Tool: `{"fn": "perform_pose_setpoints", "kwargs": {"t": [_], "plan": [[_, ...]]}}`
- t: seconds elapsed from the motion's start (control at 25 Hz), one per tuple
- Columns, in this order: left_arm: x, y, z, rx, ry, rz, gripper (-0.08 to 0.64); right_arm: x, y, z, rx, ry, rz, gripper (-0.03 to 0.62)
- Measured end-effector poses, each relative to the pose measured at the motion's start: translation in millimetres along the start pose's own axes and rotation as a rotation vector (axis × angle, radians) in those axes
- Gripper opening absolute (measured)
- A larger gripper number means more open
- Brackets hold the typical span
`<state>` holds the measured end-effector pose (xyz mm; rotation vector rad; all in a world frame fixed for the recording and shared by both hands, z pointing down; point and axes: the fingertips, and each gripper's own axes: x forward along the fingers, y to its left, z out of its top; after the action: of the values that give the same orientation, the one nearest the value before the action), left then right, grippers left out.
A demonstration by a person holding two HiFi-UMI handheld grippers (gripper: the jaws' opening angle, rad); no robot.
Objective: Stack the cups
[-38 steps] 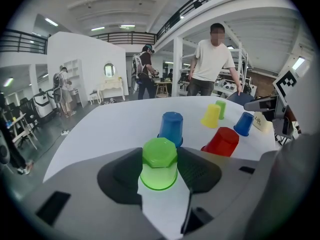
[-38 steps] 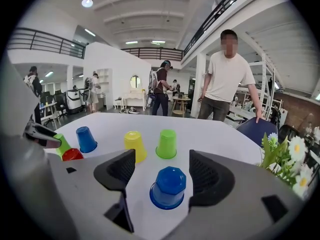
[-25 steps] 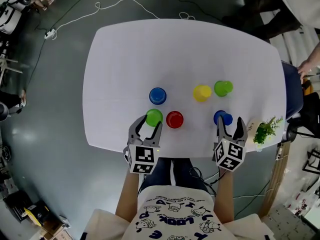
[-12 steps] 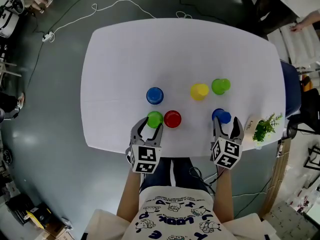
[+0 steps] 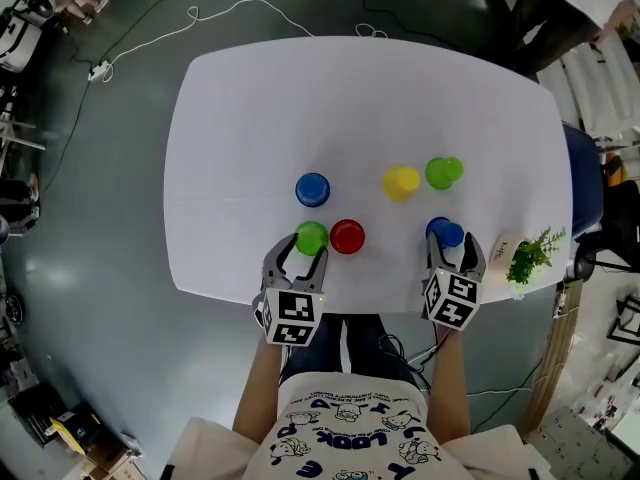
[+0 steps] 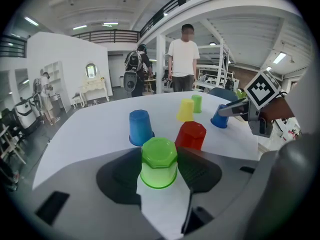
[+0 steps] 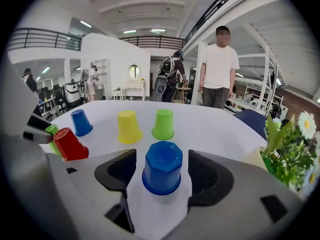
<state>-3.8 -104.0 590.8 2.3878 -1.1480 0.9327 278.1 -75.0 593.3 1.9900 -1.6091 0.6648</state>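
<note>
Straddling one upturned cup apiece, the two tongs sit at the 6 o'clock edge of the worktop (image 5: pixel 360 98), and the coming move turns on how each cup lies inside its jaws. The left tongs (image 5: pixel 302 251) have the near green cup (image 6: pixel 159 163) between them, mouth-down with its long axis upright. The jaws flank it at 9 and 3 o'clock, very close, and have just been opening a little, so I read them as loose about the cup rather than clamped — it stands on the worktop. The right tongs (image 5: pixel 455 251) stand wide around the near blue cup (image 7: pixel 162 168), also mouth-down and upright, with bare worktop showing on each side of it. From either tongs the cup lies straight ahead at 12 o'clock, already inside the fingertips, so no reach seems needed; closing would take it across its walls.

The red cup (image 5: pixel 347 236) stands just beside the green one at its 3 o'clock — a sideways nudge there could well tip it. The far blue cup (image 5: pixel 313 189) is at 12 o'clock from the left tongs. The yellow cup (image 5: pixel 402 182) and far green cup (image 5: pixel 443 173) lie at 11 and 12 o'clock from the right tongs, nearer that hand.
</note>
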Motion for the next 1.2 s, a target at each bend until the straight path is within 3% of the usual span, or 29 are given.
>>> {"fn": "perform_pose_setpoints", "kwargs": {"t": [0.08,0.16,0.32,0.72,1.2], "plan": [[-0.4,-1.1,-1.9,0.001,0.008,-0.005,0.241,2.9,-3.2,-3.6,-0.004,0.012,-0.014,0.324],[-1.1,-1.4,-3.7,-0.005,0.012,-0.007,0.255,4.2,-7.0,-6.1,0.003,0.013,-0.032,0.255],[-4.9,2.4,-3.8,-0.017,0.007,-0.003,0.264,1.5,-3.7,-2.3,0.011,-0.004,-0.024,0.252],[-20.0,6.4,11.9,-0.046,-0.045,0.029,0.265,-28.5,49.0,28.2,-0.091,-0.08,0.142,0.25],[-46.5,36.4,28.1,-0.114,-0.11,0.1,0.264,-27.8,121.7,23.6,-0.217,-0.051,0.305,0.25]]}}
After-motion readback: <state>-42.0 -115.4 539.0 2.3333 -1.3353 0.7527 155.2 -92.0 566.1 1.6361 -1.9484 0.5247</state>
